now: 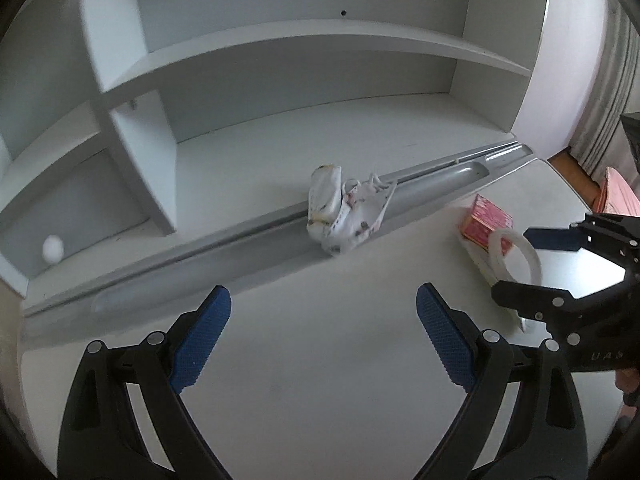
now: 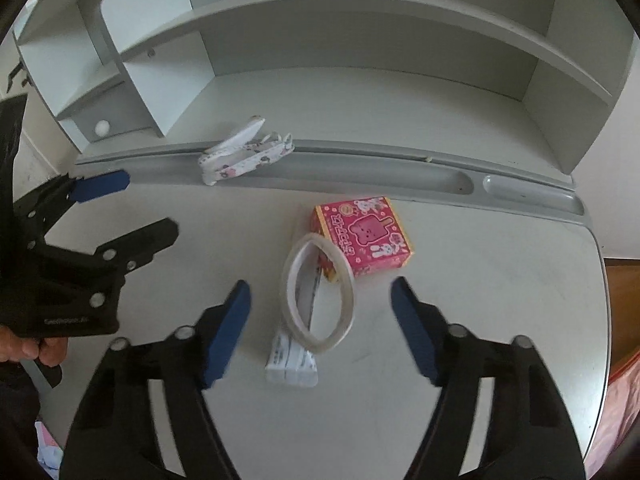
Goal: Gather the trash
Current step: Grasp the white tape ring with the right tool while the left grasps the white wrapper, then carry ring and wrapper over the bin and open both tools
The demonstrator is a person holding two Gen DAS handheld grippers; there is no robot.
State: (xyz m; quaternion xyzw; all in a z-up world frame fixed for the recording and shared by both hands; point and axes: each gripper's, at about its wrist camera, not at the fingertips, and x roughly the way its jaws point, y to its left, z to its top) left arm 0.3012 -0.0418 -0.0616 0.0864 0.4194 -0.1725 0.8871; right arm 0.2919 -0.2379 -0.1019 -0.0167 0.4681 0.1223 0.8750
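Tape ring [image 2: 318, 292] leans against pink box [image 2: 366, 236].

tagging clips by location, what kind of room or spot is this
Probably a home study corner: a pale desk with a built-in shelf hutch and a pen groove along its back, a curtain and wooden floor beside it.

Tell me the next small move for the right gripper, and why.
Probably ease the right gripper down and close it on the tape ring. The ring stands on edge between its open fingers, leaning on the pink box over a white packet, and nothing is gripped yet.
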